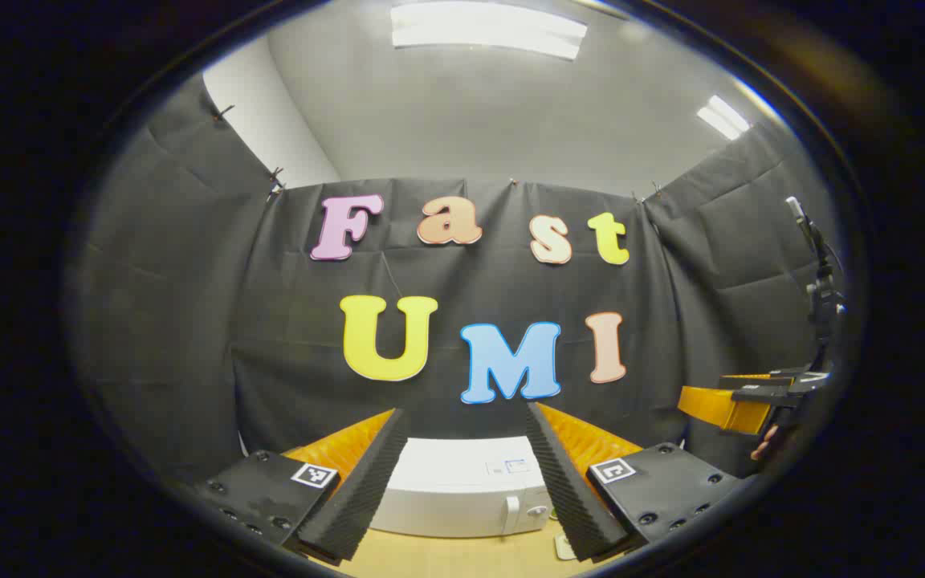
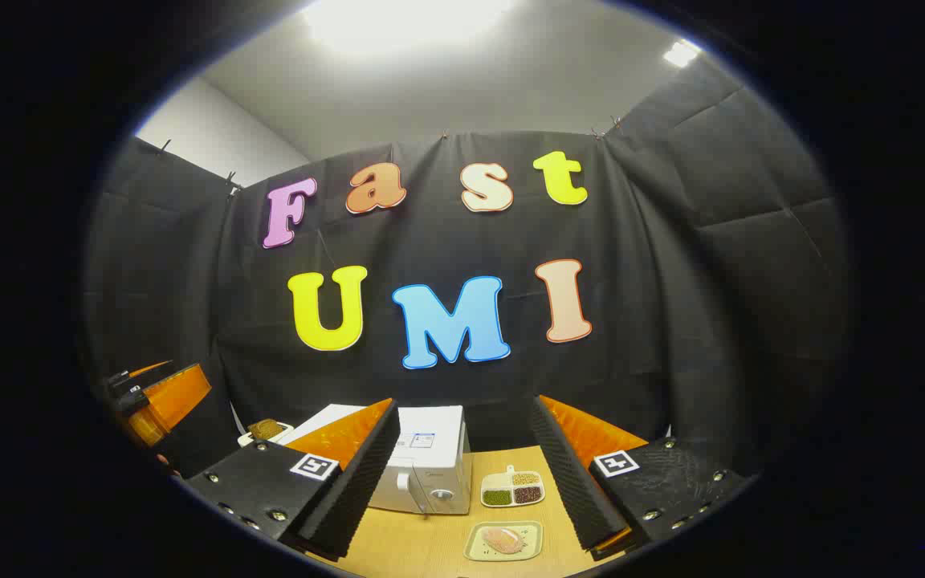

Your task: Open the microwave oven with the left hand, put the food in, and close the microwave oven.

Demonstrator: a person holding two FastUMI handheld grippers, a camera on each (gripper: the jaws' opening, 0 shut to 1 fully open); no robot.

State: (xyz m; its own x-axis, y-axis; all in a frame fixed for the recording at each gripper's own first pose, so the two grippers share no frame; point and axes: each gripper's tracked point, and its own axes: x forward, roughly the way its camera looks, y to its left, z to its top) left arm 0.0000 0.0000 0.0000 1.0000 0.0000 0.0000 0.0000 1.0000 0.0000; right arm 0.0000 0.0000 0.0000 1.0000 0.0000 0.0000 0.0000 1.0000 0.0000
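**Microwave shut, both grippers empty**

On the wooden table before the booth's black wall, my left gripper gapes, empty, facing the closed microwave. Its stiff door handle looks the place to hook. Rightward, the light, slippery-looking food plate lies before my splayed right gripper.

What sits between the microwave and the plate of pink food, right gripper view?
The divided dish of grains sits on the table, just right of the microwave and behind the food plate, shown in the right gripper view.
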